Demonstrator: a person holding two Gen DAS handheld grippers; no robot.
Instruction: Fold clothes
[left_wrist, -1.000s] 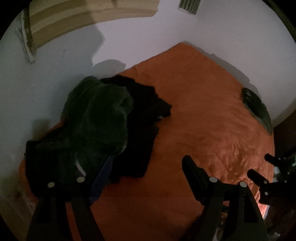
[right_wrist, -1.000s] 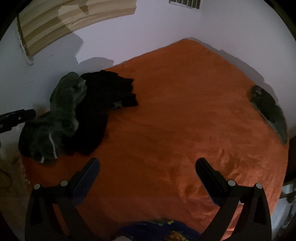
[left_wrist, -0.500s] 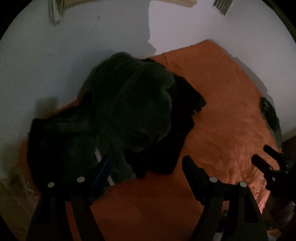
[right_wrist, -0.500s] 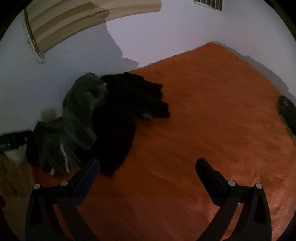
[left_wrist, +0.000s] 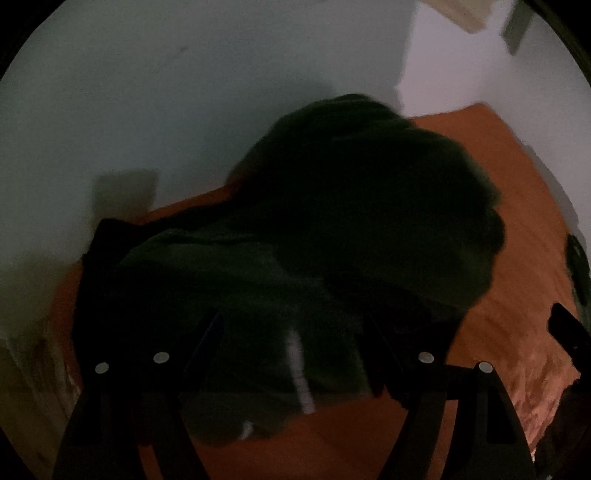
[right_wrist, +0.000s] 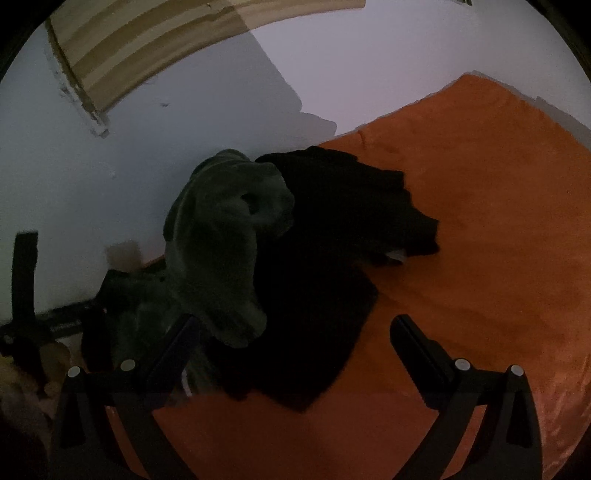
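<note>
My left hand-held gripper (left_wrist: 291, 332) stood wide apart, nothing between its two black fingers (left_wrist: 380, 354); they hung just over the near edge of the clothes pile and I could not tell whether they touched the cloth. My right hand-held gripper (right_wrist: 295, 332) was spread just as wide and held nothing. Its left finger (right_wrist: 173, 350) lay over the near end of the grey-green garment (right_wrist: 221, 240), its right finger over bare orange bedspread (right_wrist: 480, 258).

The pile sat at the left side of the bed, up against the pale wall (right_wrist: 129, 166). In the left wrist view the grey-green garment (left_wrist: 332, 221) filled most of the frame, dark and blurred, with a pale stripe (left_wrist: 299, 369) near its lower edge. From the right wrist view it was crumpled in a heap, draped over a black garment (right_wrist: 332, 277) that spread to the right across the bedspread, a small pale tag (right_wrist: 395, 254) showing at its edge.

At the left edge of the right wrist view part of my other gripper's black frame (right_wrist: 26, 295) showed against the wall. Far off in the left wrist view, another dark garment (left_wrist: 578, 258) lay at the right edge of the bed. Above the pile, striped wood slats (right_wrist: 166, 44) leaned on the wall.
</note>
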